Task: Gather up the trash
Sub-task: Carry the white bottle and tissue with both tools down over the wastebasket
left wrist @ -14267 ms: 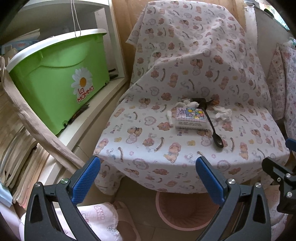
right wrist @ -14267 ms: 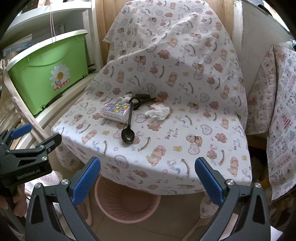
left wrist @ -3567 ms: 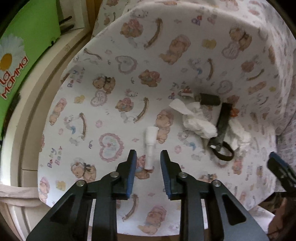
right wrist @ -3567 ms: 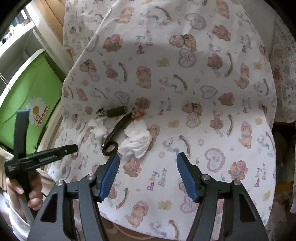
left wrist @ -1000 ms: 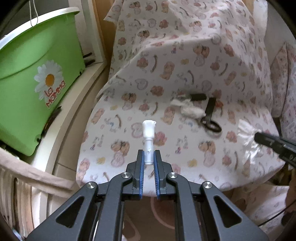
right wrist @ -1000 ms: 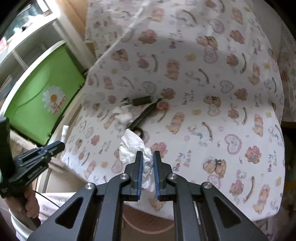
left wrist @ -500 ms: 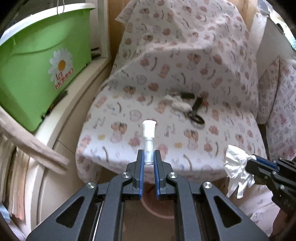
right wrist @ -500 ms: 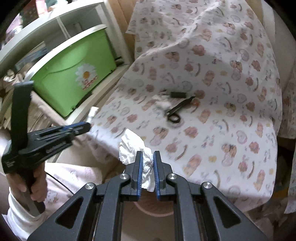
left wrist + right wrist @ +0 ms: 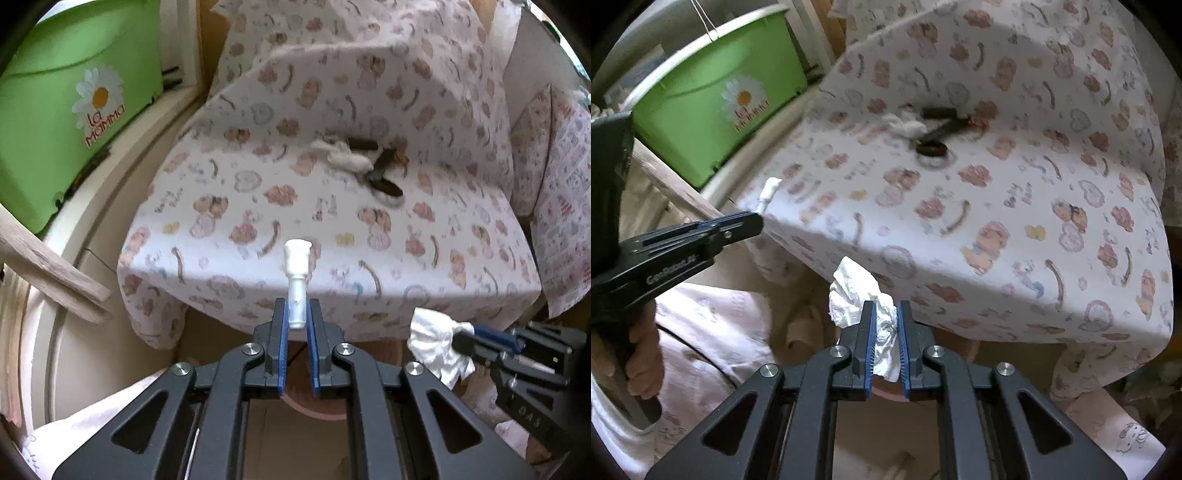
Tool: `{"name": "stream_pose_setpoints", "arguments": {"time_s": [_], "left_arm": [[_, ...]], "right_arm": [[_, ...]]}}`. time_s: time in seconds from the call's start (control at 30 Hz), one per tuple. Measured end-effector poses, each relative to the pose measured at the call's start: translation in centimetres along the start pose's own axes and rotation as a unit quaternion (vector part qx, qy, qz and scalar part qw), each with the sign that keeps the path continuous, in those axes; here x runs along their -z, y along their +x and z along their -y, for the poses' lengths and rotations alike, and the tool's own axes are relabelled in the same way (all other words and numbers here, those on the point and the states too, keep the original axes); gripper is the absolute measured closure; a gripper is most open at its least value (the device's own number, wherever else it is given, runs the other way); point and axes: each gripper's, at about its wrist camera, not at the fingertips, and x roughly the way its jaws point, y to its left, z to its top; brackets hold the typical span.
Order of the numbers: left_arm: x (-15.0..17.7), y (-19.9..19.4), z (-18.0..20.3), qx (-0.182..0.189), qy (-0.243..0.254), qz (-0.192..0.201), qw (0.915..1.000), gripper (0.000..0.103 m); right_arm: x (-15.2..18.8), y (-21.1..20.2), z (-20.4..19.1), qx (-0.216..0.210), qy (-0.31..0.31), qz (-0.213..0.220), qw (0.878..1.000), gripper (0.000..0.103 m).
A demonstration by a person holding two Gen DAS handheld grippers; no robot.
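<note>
Covered seat (image 9: pixel 332 229) is the landmark — pink bin (image 9: pixel 317 408) sits on the floor just below its front edge. Right tool (image 9: pixel 885 332) clamped on crumpled tissue (image 9: pixel 855 291), left tool (image 9: pixel 296 325) clamped on small white tube (image 9: pixel 297 273), both at that edge. Centre each over the bin mouth before letting go — the tissue may drift.

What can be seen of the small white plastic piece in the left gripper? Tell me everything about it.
The white plastic piece is a short tube, seemingly hard plastic: a wider, opaque cream-white head with a rimmed top, then a narrower, slightly translucent stem. The left gripper is shut on its stem, blue pads pressing both sides, so the head sticks out past the fingertips. It hangs in the air off the front edge of the bear-print cover, touching nothing but the pads. The right wrist view shows it small and blurred.
</note>
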Motion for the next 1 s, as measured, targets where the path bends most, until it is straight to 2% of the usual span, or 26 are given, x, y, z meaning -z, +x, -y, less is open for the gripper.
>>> {"name": "stream_pose_setpoints", "arguments": {"time_s": [0.1, 0.2, 0.37, 0.53, 0.67, 0.8, 1.0], "left_arm": [[0.4, 0.7, 0.2, 0.005, 0.005, -0.016, 0.9999, 0.094], [1.1, 2.1, 0.2, 0.019, -0.003, -0.047, 0.9987, 0.094], [2.2, 4.7, 1.0, 0.036, -0.001, -0.104, 0.9939, 0.094], [2.8, 7.4, 1.6, 0.041, -0.01, -0.154, 0.9873, 0.094], [3.2, 9.0, 1.9, 0.023, -0.005, -0.174, 0.9844, 0.094], [3.9, 10.6, 2.6, 0.026, -0.004, -0.2, 0.9794, 0.094], [5.3, 12.6, 4.0, -0.001, 0.03, -0.225, 0.9739, 0.094]], "right_arm": [[0.2, 0.7, 0.7, -0.001, 0.006, -0.01, 1.0, 0.091], [0.4, 1.9, 1.0, -0.002, 0.011, -0.027, 1.0, 0.091], [1.4, 5.1, 1.5, 0.017, 0.023, -0.07, 0.997, 0.091], [1.9, 7.4, 2.0, 0.042, 0.032, -0.09, 0.995, 0.091], [2.1, 8.5, 2.6, 0.055, 0.047, -0.1, 0.992, 0.091], [2.3, 9.6, 2.8, 0.059, 0.059, -0.109, 0.991, 0.091], [2.6, 10.8, 3.3, 0.066, 0.068, -0.12, 0.988, 0.091]]}}
